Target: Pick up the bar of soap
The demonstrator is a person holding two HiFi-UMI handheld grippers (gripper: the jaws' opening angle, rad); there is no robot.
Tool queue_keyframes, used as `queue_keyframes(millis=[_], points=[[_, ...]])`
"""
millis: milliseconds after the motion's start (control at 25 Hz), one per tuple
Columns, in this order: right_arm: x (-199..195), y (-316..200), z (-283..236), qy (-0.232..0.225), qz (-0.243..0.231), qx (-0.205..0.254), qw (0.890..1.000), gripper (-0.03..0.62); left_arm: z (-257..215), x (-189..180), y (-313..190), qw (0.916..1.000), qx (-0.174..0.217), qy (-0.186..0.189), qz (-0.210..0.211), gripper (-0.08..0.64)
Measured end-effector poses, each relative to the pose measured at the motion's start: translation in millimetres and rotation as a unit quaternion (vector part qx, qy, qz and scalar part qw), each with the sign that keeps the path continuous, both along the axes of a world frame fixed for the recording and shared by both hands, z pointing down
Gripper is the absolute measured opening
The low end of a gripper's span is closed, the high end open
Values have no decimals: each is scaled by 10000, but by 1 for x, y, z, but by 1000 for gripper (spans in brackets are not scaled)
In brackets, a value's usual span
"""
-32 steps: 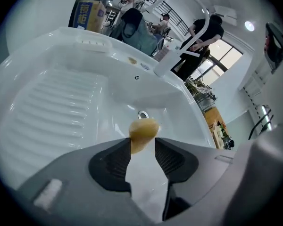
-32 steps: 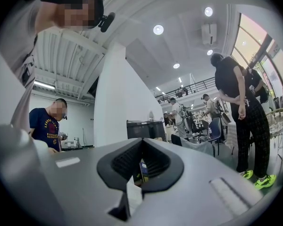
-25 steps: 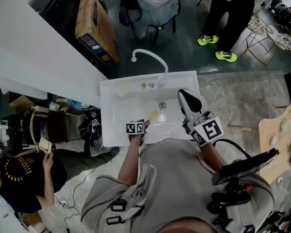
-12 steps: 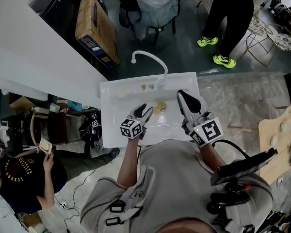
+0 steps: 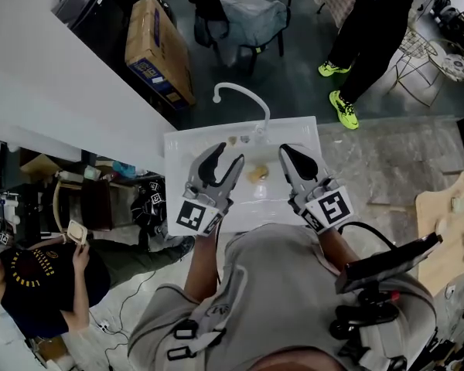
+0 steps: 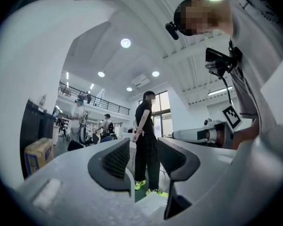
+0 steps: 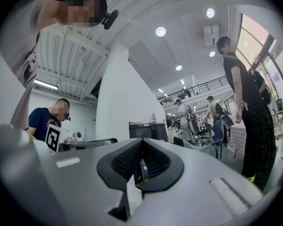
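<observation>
A yellowish bar of soap [image 5: 257,174] lies in the basin of the white sink [image 5: 176,147], near the drain. My left gripper [image 5: 226,156] is held up above the sink's left half, to the left of the soap and apart from it. Its jaws stand open and nothing is between them in the left gripper view [image 6: 144,157], which looks out into the room. My right gripper [image 5: 287,151] hovers over the sink's right side, just right of the soap. It is shut and empty in the right gripper view [image 7: 141,163].
A white curved faucet [image 5: 240,95] rises at the sink's back, with two small items [image 5: 237,139] on the ledge by its base. A cardboard box [image 5: 158,49] and a chair with clothes [image 5: 247,14] stand behind. One person stands at the far right [image 5: 371,22]; another sits at the lower left [image 5: 31,277].
My left gripper was down at the soap in the basin; it has since lifted up and back with open jaws. The soap slid slightly toward the drain. The right gripper barely moved.
</observation>
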State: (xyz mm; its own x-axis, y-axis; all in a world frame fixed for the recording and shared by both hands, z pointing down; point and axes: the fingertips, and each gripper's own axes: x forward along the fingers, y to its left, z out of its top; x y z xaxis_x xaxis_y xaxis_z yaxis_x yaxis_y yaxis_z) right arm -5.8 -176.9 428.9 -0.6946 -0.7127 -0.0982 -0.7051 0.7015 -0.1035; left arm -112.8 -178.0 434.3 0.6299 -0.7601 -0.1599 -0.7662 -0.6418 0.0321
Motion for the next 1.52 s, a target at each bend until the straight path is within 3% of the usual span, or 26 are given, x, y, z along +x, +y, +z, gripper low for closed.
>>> queue_keyframes(millis=[240,600,680,960,1200,1520], points=[[-1,0,1,-2,3,-16,10000,2,-33,-6,13,9987,436,-227,-161,179],[-3,0,1,40,-35,11,10000,2,-24,-10,13,9994,218,-208,-192,162],[-4,0,1,54,-59,17,10000,2,-22,-12,15,9993,187,-215,-251,-10],[-8,4,2,130,-165,38,9998,2,-16,-13,15,9988,81,-263,-398,-11],[-18,9,4,568,-330,232,9976,2,-16,-13,15,9990,20,-203,-392,-11],[-23,14,3,570,-464,272,9969,0,-5,-8,17,9990,-132,-191,-370,-11]])
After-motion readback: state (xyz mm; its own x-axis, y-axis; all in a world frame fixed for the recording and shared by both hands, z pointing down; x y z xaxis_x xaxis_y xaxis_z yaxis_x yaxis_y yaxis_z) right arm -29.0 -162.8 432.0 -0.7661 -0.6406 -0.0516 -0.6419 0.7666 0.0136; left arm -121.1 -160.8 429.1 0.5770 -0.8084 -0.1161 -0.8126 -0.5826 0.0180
